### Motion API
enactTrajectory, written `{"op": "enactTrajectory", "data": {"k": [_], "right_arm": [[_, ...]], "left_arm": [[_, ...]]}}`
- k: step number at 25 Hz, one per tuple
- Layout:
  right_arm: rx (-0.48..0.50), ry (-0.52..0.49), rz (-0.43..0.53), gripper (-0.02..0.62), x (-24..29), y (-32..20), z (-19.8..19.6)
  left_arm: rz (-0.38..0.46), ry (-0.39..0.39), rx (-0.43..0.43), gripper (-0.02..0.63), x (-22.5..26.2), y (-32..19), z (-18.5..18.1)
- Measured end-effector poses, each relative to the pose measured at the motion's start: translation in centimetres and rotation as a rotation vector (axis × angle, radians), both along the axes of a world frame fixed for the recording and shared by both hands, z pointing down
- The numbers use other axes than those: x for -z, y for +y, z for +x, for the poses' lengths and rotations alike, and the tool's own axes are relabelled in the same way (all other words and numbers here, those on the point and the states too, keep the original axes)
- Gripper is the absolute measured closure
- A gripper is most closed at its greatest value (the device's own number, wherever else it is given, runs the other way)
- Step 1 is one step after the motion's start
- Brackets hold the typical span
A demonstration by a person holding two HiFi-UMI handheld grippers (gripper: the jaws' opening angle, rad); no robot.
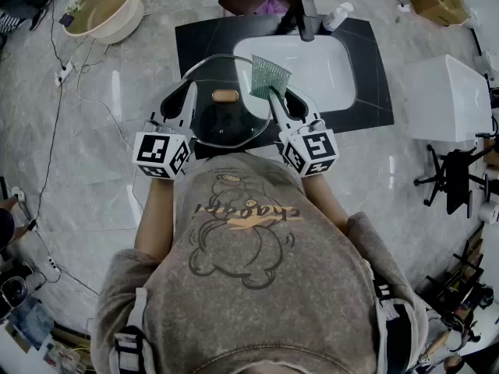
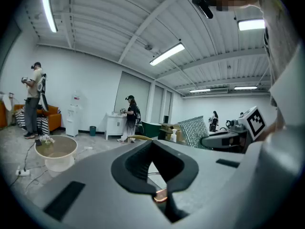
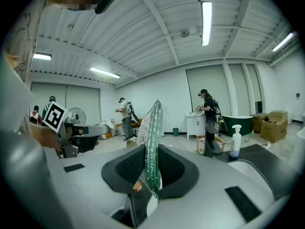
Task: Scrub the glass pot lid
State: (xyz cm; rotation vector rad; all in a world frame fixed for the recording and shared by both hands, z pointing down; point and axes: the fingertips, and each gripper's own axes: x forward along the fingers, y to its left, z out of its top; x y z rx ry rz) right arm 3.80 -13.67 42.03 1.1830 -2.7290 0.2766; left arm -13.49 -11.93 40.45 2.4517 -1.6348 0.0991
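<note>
In the head view the glass pot lid [image 1: 222, 123], with a wooden knob [image 1: 224, 96], hangs in front of the person's chest, over the near edge of the black counter [image 1: 195, 41]. My left gripper [image 1: 189, 92] is shut on the lid's left rim. In the left gripper view its jaws [image 2: 155, 168] meet on a thin glass edge [image 2: 161, 196]. My right gripper [image 1: 273, 96] is at the lid's right side and shut on a green sparkly scouring cloth [image 1: 269, 75], which stands up above the jaws. The right gripper view shows the cloth [image 3: 152, 132] pinched between the pads [image 3: 148, 168].
A white sink [image 1: 312, 68] with a dark faucet [image 1: 306, 14] and a soap bottle [image 1: 337, 15] lies just beyond the lid. A cream basin [image 1: 101, 6] and cables lie on the floor at left, a white box [image 1: 446, 98] at right. Other people stand far off.
</note>
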Motion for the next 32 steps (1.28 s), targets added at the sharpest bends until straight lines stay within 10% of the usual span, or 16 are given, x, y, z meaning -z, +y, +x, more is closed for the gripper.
{"op": "enactTrajectory", "data": {"k": [32], "right_arm": [[0.001, -0.017, -0.042, 0.512, -2.9, 0.5, -1.9]], "left_arm": [[0.006, -0.009, 0.116, 0.597, -2.9, 1.5, -2.7]]}}
